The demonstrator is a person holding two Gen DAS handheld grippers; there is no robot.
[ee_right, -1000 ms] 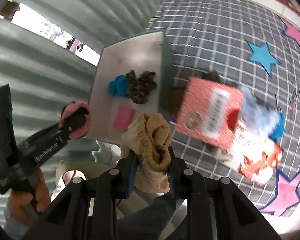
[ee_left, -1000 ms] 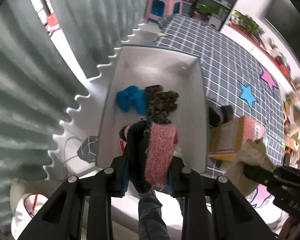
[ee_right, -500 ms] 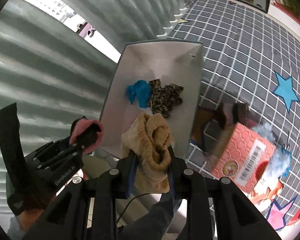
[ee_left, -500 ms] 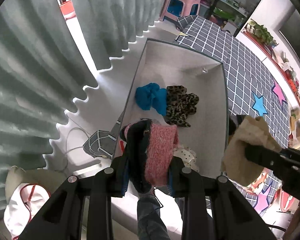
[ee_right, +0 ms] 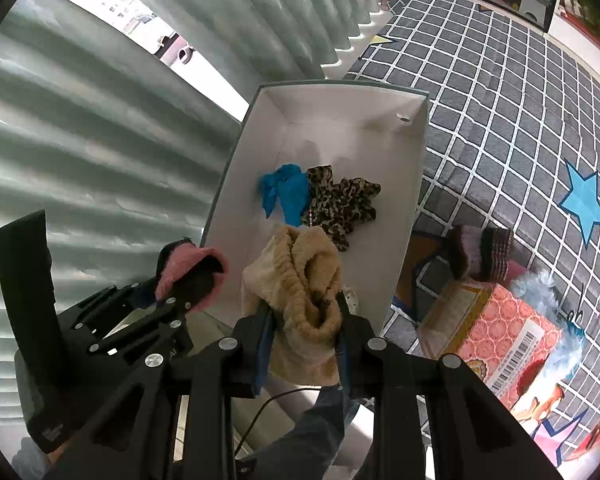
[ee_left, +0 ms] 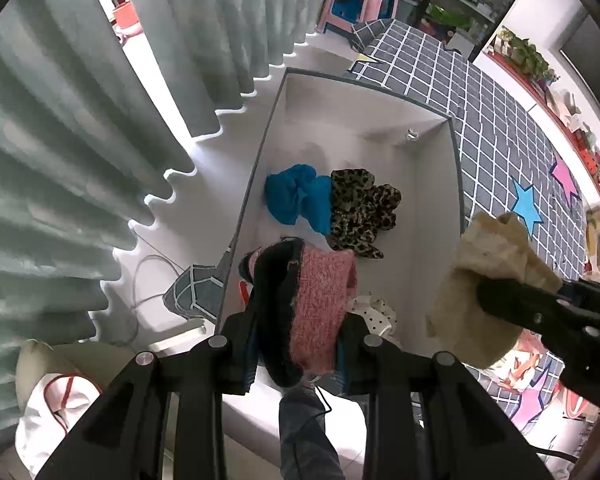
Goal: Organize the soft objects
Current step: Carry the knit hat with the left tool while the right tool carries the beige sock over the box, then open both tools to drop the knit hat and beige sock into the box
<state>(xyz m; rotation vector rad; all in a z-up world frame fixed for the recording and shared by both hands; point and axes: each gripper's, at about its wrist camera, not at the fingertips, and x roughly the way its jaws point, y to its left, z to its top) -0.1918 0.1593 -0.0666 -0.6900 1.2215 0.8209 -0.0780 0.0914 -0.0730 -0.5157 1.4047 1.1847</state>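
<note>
Hovering over the white box (ee_left: pixel 436 184), both grippers come in loaded. The left gripper (ee_left: pixel 296 344) is clamped on a pink and black knit piece (ee_left: pixel 320 292), hanging above the near end of the box. The right gripper (ee_right: pixel 300 320) is clenched on a tan fuzzy sock (ee_right: pixel 300 280), and it sits over the box's near end too, towards the right wall. In the left view that tan bundle hangs right at the box's right-hand rim.

Down inside the box, a blue cloth (ee_left: pixel 296 200) and a leopard-print cloth (ee_left: pixel 360 212) lie side by side, touching, about midway along the floor. A white dotted cloth (ee_left: pixel 374 308) peeks out at the near end, under the pink piece.

Outside the box, on the checked mat (ee_right: pixel 520 120), a striped sock (ee_right: pixel 480 252) and a pink carton (ee_right: pixel 496 328) wait just beside the box's right wall.

So this looks like the drop-off step: two soft things carried, neither let go yet. The next move calls for lowering each bundle inside the walls and opening the jaws, keeping the two grippers from bumping, since they hang close together. The bare far end of the box looks the roomier spot.
</note>
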